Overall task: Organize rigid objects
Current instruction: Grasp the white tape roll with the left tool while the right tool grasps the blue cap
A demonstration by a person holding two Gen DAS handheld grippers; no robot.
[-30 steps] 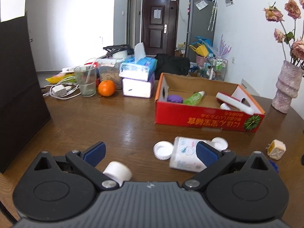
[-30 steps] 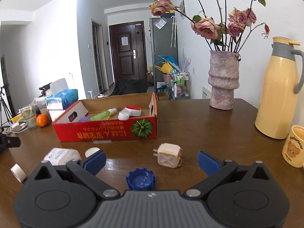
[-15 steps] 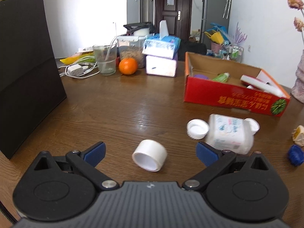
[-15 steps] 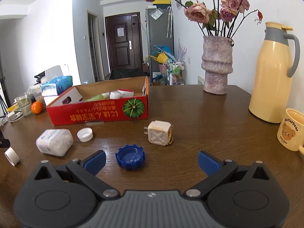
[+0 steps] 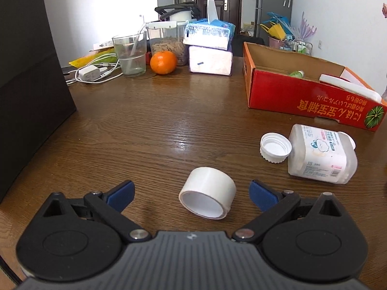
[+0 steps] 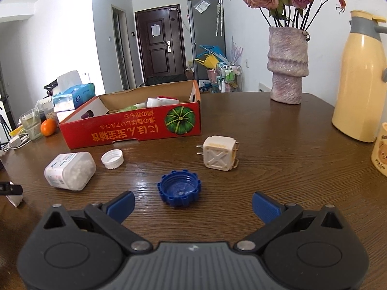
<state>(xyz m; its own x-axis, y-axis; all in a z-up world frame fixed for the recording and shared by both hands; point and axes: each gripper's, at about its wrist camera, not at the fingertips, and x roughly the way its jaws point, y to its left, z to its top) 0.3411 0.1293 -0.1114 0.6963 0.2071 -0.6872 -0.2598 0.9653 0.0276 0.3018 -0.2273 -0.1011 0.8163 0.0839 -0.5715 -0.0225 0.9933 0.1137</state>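
Note:
A white tape roll (image 5: 207,192) lies on its side on the wooden table, between the spread blue fingertips of my open left gripper (image 5: 191,194), touching neither. To its right lie a white cap (image 5: 275,147) and a clear cotton-swab tub (image 5: 320,154) on its side. My right gripper (image 6: 192,205) is open just behind a blue cap (image 6: 179,187). Beyond that sits a cream plug adapter (image 6: 219,153). The white cap (image 6: 112,159) and the tub (image 6: 70,170) lie to the left. A red cardboard box (image 6: 135,128) (image 5: 309,99) holds a green bottle and white items.
A black bag (image 5: 29,84) stands at the left. At the back are a glass (image 5: 130,54), an orange (image 5: 163,62), tissue packs (image 5: 209,46) and a charger with cables (image 5: 89,73). A vase (image 6: 287,65), a yellow thermos (image 6: 360,79) and a mug (image 6: 381,149) stand on the right.
My left gripper swung left and centred on the tape roll, which now lies between its fingertips. My right gripper drew closer to the blue cap. Both stayed open.

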